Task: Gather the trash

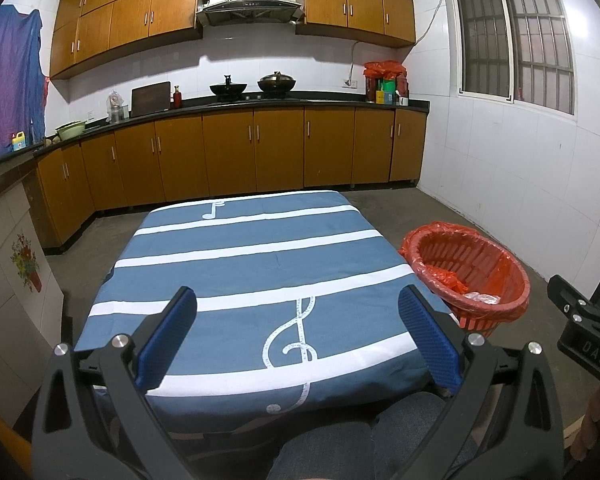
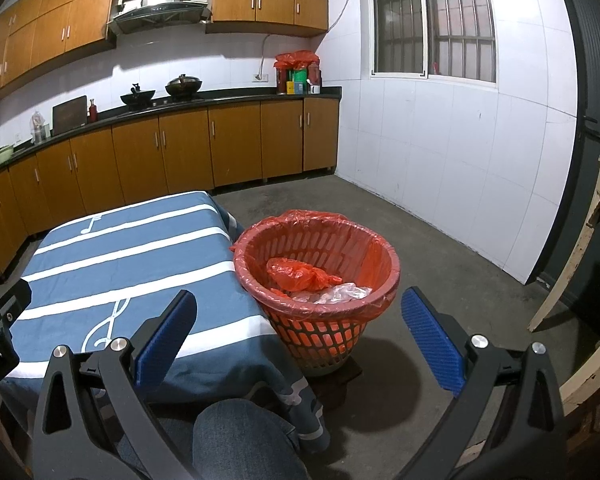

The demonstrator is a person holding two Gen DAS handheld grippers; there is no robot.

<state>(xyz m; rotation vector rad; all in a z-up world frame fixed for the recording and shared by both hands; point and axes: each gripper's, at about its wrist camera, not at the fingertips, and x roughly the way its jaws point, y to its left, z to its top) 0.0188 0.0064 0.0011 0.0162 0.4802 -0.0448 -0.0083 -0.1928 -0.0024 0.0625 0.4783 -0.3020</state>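
A red slatted waste basket [image 2: 320,312] lined with a red plastic bag stands on the floor at the table's right side; it also shows in the left wrist view, waste basket [image 1: 496,264]. Inside it lie a crumpled red bag [image 2: 300,274] and clear plastic wrapping [image 2: 336,292]. My left gripper [image 1: 298,300] hangs open over the near edge of the table, nothing between its blue pads. My right gripper [image 2: 300,304] is open too, held near the basket's front rim with nothing in it. The table [image 1: 236,264] carries a blue cloth with white stripes and music notes.
Wooden kitchen cabinets [image 1: 228,152] and a dark counter with woks line the far wall. A tiled wall with a barred window [image 2: 432,20] stands on the right. A pale wooden furniture leg [image 2: 572,264] is at far right. A person's knee in jeans [image 2: 236,436] is below the grippers.
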